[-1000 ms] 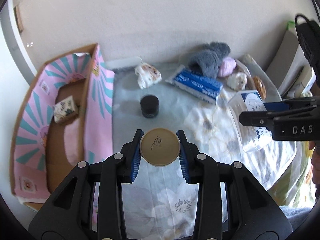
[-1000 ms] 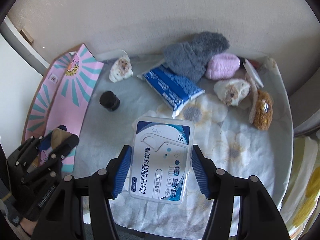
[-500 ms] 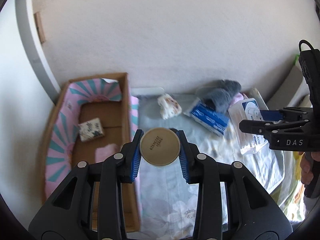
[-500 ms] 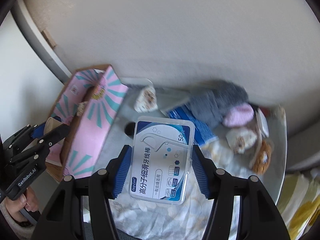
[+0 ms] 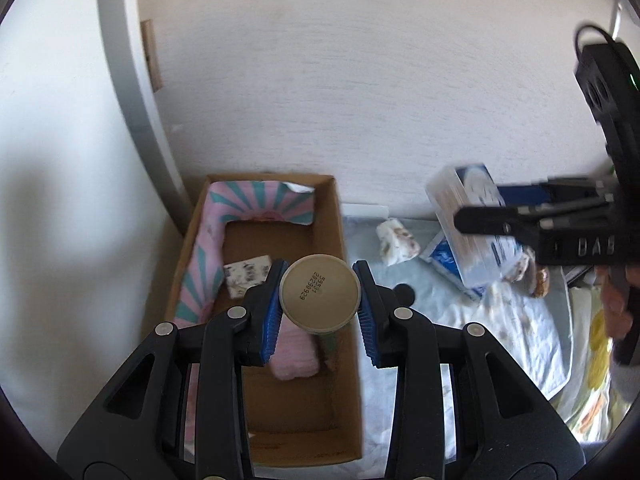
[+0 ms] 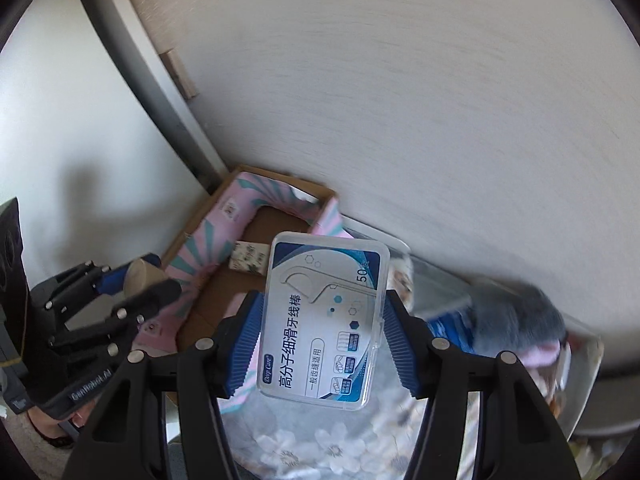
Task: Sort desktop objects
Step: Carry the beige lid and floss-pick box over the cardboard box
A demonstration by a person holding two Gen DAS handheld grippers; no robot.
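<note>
My left gripper (image 5: 319, 300) is shut on a round tan jar (image 5: 319, 292) with a date code on its face. It hangs over the right wall of an open cardboard box (image 5: 338, 216) lined with pink and teal flaps. In the box lie a small patterned pack (image 5: 246, 274) and a pink bundle (image 5: 296, 354). My right gripper (image 6: 322, 320) is shut on a clear floss-pick box (image 6: 324, 312) with a blue label, held above the table beside the cardboard box (image 6: 280, 174). The left gripper (image 6: 136, 284) and its jar (image 6: 140, 276) show at the left of the right wrist view.
On the floral cloth (image 5: 504, 344) lie a small black jar (image 5: 405, 291), a patterned tissue pack (image 5: 396, 240) and a blue pack (image 5: 438, 250). A grey fluffy item (image 6: 516, 316) and a pink one (image 6: 540, 354) sit further right. A wall stands close behind.
Both grippers have risen and swung left, from above the cloth to the cardboard box. Each keeps its grip: the jar in the left, the floss-pick box in the right.
</note>
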